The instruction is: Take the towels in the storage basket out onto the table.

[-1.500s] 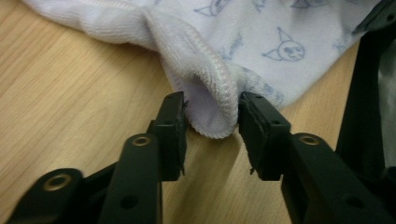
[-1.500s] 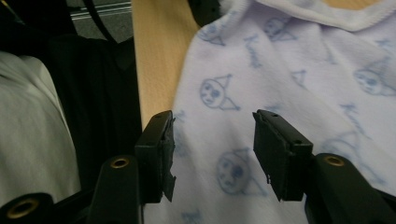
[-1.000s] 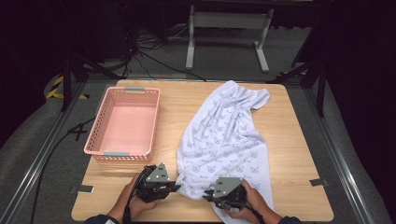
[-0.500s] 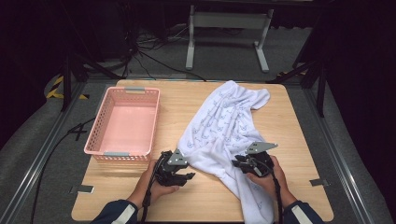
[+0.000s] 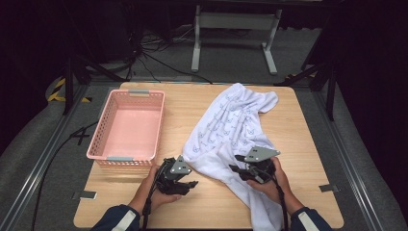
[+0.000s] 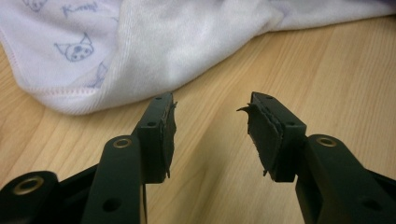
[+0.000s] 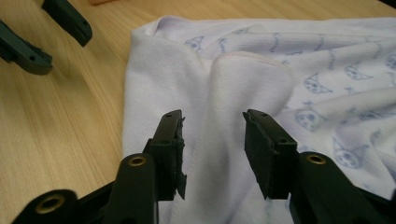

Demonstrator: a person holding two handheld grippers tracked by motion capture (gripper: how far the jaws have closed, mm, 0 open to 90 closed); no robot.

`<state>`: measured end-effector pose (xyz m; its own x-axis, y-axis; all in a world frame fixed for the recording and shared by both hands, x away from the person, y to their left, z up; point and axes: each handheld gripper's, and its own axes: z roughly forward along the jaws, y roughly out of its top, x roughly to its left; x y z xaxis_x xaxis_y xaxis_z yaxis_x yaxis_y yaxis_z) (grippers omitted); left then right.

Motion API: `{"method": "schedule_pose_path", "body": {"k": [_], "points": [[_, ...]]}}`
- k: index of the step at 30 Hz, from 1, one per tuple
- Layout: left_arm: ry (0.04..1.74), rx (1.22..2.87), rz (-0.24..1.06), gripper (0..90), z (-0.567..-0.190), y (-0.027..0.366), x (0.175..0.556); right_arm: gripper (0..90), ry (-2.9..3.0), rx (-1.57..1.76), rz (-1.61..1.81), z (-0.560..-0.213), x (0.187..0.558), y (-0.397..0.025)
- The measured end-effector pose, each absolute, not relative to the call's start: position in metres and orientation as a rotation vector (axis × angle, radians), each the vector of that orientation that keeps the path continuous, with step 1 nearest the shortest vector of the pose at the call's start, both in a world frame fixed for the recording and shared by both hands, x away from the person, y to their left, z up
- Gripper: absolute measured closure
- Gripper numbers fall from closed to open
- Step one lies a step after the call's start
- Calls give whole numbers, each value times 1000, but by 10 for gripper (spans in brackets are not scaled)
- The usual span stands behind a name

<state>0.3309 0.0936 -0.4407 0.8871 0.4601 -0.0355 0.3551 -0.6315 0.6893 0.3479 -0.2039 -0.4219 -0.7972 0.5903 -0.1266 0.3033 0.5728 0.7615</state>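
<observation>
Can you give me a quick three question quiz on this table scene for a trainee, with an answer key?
1. True or false: the left gripper has its jaws closed on the white cloth.
2. Multiple choice: what lies inside the pink basket? A) a folded cloth B) nothing C) a gripper.
3. Short answer: over what does the right gripper hover, bare wood of the table or cloth?

Key
1. False. Its jaws stand open over bare wood, just short of the cloth's edge.
2. B.
3. Cloth. Its open jaws sit above a white fold near the printed part.
</observation>
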Motion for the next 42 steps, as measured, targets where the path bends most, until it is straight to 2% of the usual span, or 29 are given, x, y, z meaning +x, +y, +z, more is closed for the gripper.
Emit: {"method": "schedule_pose_path", "body": {"k": [3,4,5,7,10,15,19,22,27,29,30,31,34,39,42], "points": [[583,2324,182,511,-442,100,330,590,2463,746,983,-431,357,-194],[582,2331,186,510,-442,101,329,617,2459,763,941,-435,363,-192],[580,2331,188,506,-442,102,328,718,2473,783,933,-439,368,-192],[574,2331,183,506,-441,103,327,801,2485,776,913,-441,370,-190],[577,2311,200,502,-437,107,325,836,2519,716,1000,-429,361,-189],[600,2280,226,494,-429,119,320,827,2643,570,1190,-401,327,-180],[634,2263,230,489,-427,130,318,825,2733,463,1254,-393,303,-166],[659,2244,230,482,-426,138,317,811,2853,298,1236,-398,276,-140],[649,2222,213,469,-424,137,315,777,2971,170,1162,-413,253,-115],[633,2222,212,460,-424,135,315,756,3000,141,1171,-419,248,-111],[610,2225,196,458,-423,129,313,707,3013,139,1177,-421,246,-109],[610,2225,196,454,-423,129,313,707,3013,139,1177,-421,246,-109],[525,2251,170,452,-424,109,310,614,2996,132,1168,-421,242,-109],[463,2280,128,446,-429,94,310,593,2893,233,1192,-408,255,-133],[467,2301,110,449,-435,88,313,563,2795,284,1095,-405,269,-154]]}}
